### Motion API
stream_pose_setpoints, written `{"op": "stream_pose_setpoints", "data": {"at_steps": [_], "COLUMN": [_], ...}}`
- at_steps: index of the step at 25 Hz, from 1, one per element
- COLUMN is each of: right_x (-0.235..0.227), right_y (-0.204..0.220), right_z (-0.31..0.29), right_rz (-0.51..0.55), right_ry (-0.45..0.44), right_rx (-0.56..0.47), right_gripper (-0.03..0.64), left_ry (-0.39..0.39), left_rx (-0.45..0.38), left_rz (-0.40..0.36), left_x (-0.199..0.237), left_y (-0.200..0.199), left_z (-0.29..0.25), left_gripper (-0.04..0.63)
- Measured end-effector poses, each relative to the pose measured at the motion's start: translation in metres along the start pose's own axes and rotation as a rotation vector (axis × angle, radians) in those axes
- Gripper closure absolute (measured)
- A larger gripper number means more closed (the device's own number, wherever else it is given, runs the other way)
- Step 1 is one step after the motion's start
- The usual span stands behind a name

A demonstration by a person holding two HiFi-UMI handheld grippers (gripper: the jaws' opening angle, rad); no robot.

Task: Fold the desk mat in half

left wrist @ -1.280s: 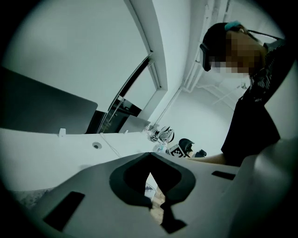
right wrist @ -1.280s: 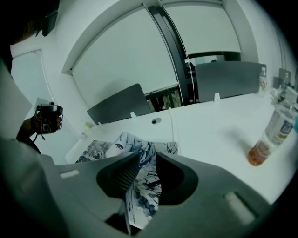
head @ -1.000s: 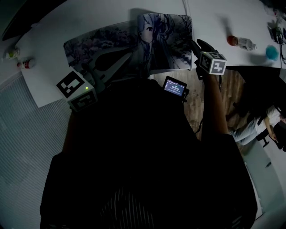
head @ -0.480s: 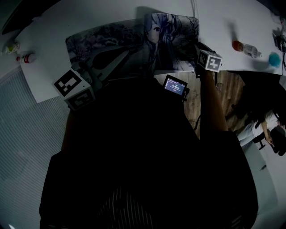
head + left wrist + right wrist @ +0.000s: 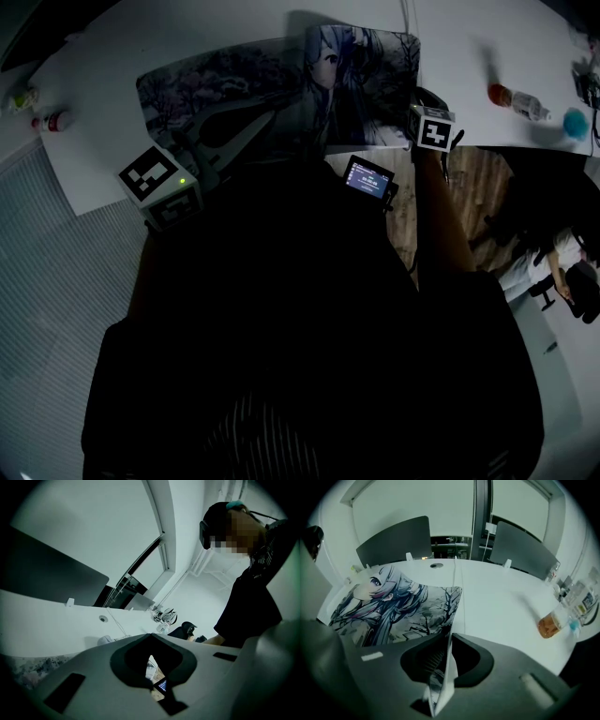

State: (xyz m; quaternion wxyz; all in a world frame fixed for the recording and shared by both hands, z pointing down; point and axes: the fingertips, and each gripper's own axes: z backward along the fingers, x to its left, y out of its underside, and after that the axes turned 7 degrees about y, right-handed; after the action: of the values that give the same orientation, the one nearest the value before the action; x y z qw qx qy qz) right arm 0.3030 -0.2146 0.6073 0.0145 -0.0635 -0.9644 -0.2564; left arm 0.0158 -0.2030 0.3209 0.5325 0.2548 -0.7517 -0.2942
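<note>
As the right claw (image 5: 450,641) had just been closing, its jaws stood clamped on the near right edge of the desk mat (image 5: 393,606), and that thin edge rose upright between the pads in the right gripper view. Apart from that pinched edge, the printed mat lay spread flat across the white bench (image 5: 501,602), its long side running from left to right in the head view. Over by the mat's near left end, the left claw (image 5: 151,641) pointed off across the room with its tips together and nothing between them. It had no hold on the mat.

Judging by this, the step in hand was the first grasp, and the fold itself had not yet begun. The next move would probably call for lifting the gripped edge clear of the bench and carrying it over toward the left end. The clamp would have to stay firm, because the sheet looked limp and could slide out. A bottle (image 5: 553,623) stood well apart to the right, away from that path.
</note>
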Motion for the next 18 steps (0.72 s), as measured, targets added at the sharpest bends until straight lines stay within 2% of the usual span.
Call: {"op": "stream_pose_setpoints", "data": {"at_steps": [5, 15, 18], "right_x": [0.000, -0.001, 0.000], "right_y": [-0.008, -0.023, -0.027], "right_z": [-0.008, -0.013, -0.009], "right_rz": [0.002, 0.067, 0.097], "right_ry": [-0.051, -0.009, -0.008], "right_rx": [-0.028, -0.053, -0.075], "right_gripper": [0.506, 0.534, 0.577], "left_ry": [-0.016, -0.021, -0.017], "left_rx": [-0.004, -0.010, -0.010], "left_rz": [-0.001, 0.010, 0.012], "left_x": [0.002, 0.006, 0.007], "left_y": [0.006, 0.011, 0.013], "left_z": [0.002, 0.005, 0.004], "left_gripper": [0.586, 0.588, 0.586]}}
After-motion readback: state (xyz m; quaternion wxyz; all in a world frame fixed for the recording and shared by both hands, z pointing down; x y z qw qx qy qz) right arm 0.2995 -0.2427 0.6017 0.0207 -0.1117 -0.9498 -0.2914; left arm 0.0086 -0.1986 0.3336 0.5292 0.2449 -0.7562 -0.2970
